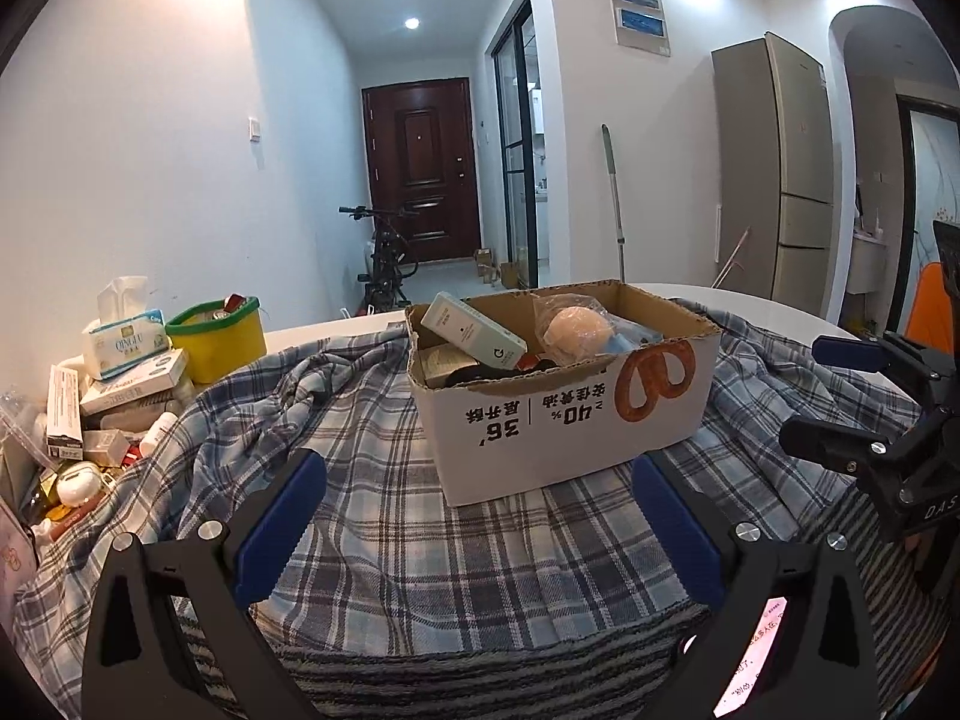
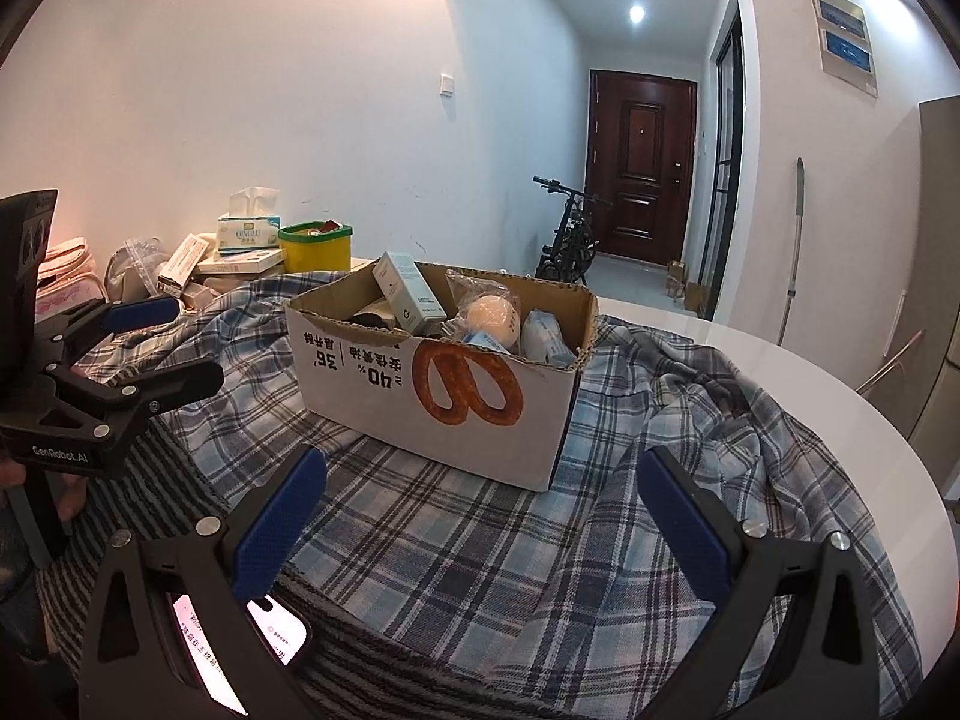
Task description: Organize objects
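Observation:
An open cardboard box (image 1: 570, 420) (image 2: 432, 396) with a pretzel print stands on a blue plaid shirt (image 1: 372, 540) (image 2: 540, 570) spread over the table. Inside it lie a slim white-green carton (image 1: 474, 330) (image 2: 408, 294), a beige ball in a plastic bag (image 1: 579, 330) (image 2: 495, 315) and a blue-white packet (image 2: 543, 336). My left gripper (image 1: 480, 516) (image 2: 198, 342) is open, just short of the box's near side, holding nothing. To the box's right and nearer than it, my right gripper (image 2: 480, 510) (image 1: 804, 393) is also open and empty.
A pile of loose things sits at the left: a tissue box (image 1: 123, 342), a yellow tub with a green rim (image 1: 219, 339) (image 2: 315, 249), small cartons and bottles. A lit phone (image 2: 240, 636) (image 1: 756, 648) lies near the table's front edge. The white round table (image 2: 840, 408) shows bare at the right.

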